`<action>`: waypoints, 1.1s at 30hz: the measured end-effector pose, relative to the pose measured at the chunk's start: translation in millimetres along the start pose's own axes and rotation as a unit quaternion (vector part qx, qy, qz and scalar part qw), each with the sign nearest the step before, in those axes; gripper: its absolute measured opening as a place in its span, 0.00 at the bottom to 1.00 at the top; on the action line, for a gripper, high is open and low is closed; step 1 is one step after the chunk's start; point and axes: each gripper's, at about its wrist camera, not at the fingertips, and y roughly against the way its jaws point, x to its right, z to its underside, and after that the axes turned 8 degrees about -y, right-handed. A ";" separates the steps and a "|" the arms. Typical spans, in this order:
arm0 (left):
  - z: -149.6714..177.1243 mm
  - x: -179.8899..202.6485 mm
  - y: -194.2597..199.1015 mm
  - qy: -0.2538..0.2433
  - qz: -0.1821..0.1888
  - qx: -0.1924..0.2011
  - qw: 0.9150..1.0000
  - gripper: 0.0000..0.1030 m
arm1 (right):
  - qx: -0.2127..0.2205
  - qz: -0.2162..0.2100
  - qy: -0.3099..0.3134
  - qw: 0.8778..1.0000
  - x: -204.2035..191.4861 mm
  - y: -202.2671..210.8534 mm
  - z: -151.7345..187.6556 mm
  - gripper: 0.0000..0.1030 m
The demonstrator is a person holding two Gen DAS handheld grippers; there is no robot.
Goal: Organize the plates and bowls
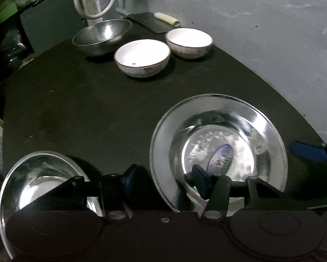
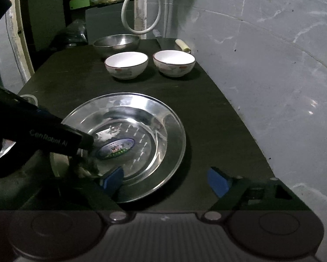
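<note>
In the left wrist view, the left claw (image 1: pixel 165 180) sits at the bottom of the frame with its blue-padded fingers spread apart, released and grasping nothing. Its left finger (image 1: pixel 128 178) hangs over the dark surface (image 1: pixel 76 109) between two steel dishes; its right finger (image 1: pixel 201 182) reaches over the near rim of the large steel plate (image 1: pixel 220 144), which lies at lower right of centre with an oval sticker (image 1: pixel 220 160) in its well. Whether that finger touches the metal I cannot tell. At lower left, partly hidden by the claw body, lies a second steel plate (image 1: pixel 41 179). A blue pad of the right claw (image 1: pixel 307 151) pokes in at the right edge.

In the right wrist view, the right claw (image 2: pixel 165 180) is also released, jaws wide. Its left finger (image 2: pixel 113 180) overlaps the near rim of the large steel plate (image 2: pixel 161 135), while its right finger (image 2: pixel 219 181) hangs over the bare surface (image 2: pixel 207 113) just right of the plate. The left claw's dark body crosses in from the left of the frame, over the plate's left side.

Further back, near the top centre of both views, two white bowls with dark rims stand side by side, apart: the left white bowl (image 1: pixel 142 57) (image 2: pixel 126 65) and the right white bowl (image 1: pixel 189 42) (image 2: pixel 174 62). Behind them to the left stands a steel bowl (image 1: pixel 102 36) (image 2: pixel 116 42). A cleaver with a pale handle (image 1: pixel 166 19) (image 2: pixel 183 45) lies at the far edge by the grey wall (image 1: pixel 261 32).
</note>
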 end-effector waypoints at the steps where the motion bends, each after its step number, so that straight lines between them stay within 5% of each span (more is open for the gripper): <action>1: -0.7 -0.5 -0.1 0.003 -0.004 0.001 1.000 0.54 | 0.001 0.000 0.001 1.000 0.1 -0.6 -0.3 0.81; 5: -2.2 -3.8 -1.0 0.009 -0.009 0.001 1.000 0.47 | 0.003 -0.002 0.000 1.000 0.7 -1.6 -0.4 0.74; 9: 1.0 -2.9 0.6 0.010 0.005 0.002 1.000 0.39 | -0.003 -0.016 -0.002 1.000 -1.0 1.1 -0.6 0.53; 15: 6.5 -0.6 4.0 0.010 0.017 0.005 1.000 0.31 | -0.004 -0.024 0.003 1.000 -2.1 1.6 -1.4 0.47; 33: 31.0 -1.6 23.9 0.014 0.033 0.015 0.999 0.31 | 0.008 -0.040 0.032 0.999 -4.7 14.8 5.7 0.42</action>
